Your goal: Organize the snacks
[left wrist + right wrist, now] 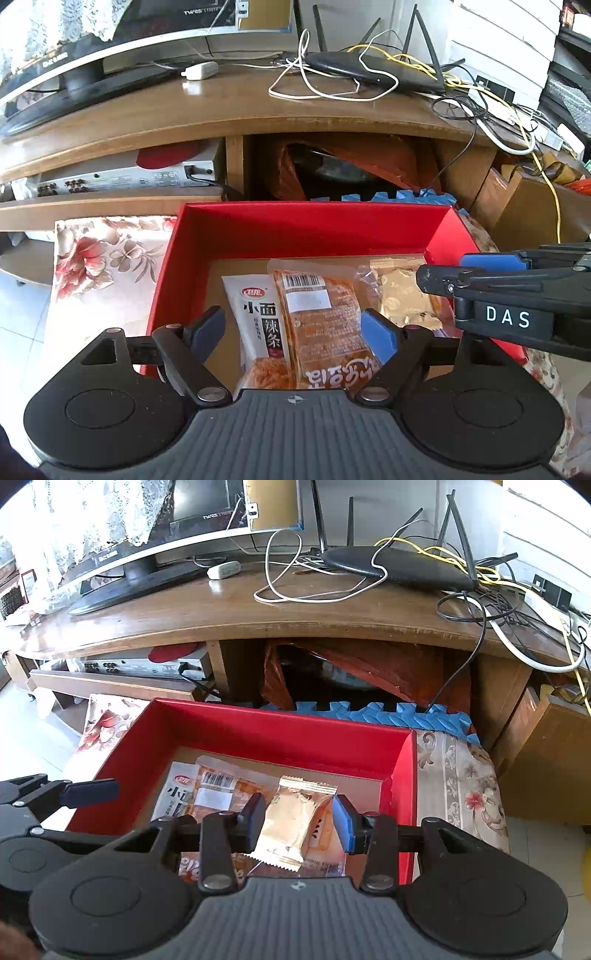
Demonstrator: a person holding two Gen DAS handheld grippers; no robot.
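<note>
A red box [229,236] [258,734] lies open on a floral cloth. In it lie a white spicy-strip packet [255,317] [173,790], an orange packet [325,325] [221,794] with a barcode, and a gold wrapped snack [402,291] [295,819]. My left gripper [295,328] is open above the white and orange packets, touching neither. My right gripper [299,819] has its jaws on either side of the gold snack, apparently holding it just above the box floor. The right gripper also shows in the left wrist view [491,273].
The floral cloth [103,258] [458,775] covers the surface under the box. Behind it stands a wooden TV cabinet [258,114] with a router [373,70], tangled cables and a TV [110,44]. Blue foam mat edge [388,712] lies behind the box.
</note>
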